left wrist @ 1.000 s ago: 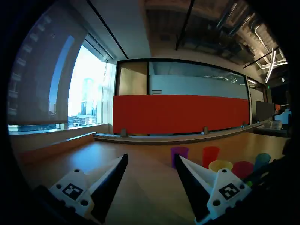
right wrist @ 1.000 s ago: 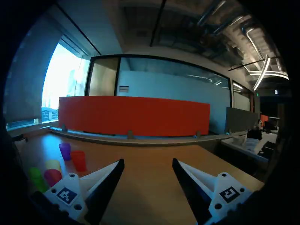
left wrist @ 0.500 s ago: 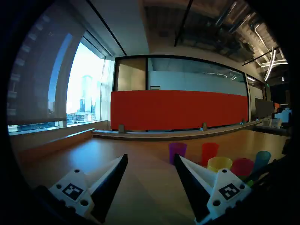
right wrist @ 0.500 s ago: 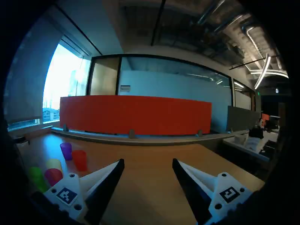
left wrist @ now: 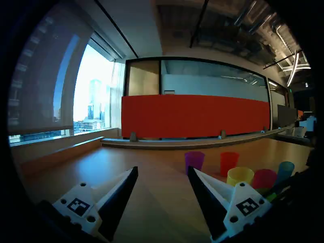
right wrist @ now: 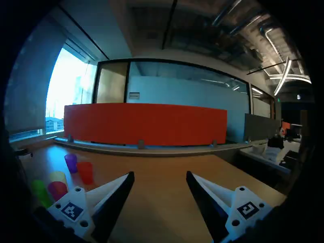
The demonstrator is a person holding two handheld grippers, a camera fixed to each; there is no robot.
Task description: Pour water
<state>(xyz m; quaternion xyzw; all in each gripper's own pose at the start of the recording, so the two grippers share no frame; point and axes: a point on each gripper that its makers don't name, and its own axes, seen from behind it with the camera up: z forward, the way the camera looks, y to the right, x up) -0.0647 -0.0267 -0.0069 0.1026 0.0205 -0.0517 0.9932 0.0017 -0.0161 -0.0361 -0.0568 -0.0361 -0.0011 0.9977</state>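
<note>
Plastic cups stand upright on wooden tabletop [left wrist: 121,162]: purple cup [left wrist: 194,161], orange cup [left wrist: 229,163], yellow cup [left wrist: 240,176], pink cup [left wrist: 264,179], teal cup [left wrist: 285,171]. We see them clustered ahead-right of left tool [left wrist: 162,169], past its right-hand finger, farther along tabletop. Left tool spread, nothing between fingers. From right gripper view we find cluster, plus green cup [right wrist: 38,189], well left of right tool [right wrist: 160,174]; it too spread, empty.

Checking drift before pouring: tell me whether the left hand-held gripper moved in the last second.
Yes, slightly. The red partition and purple cup sit higher in its view, so the left hand-held gripper has likely tipped downward.
</note>
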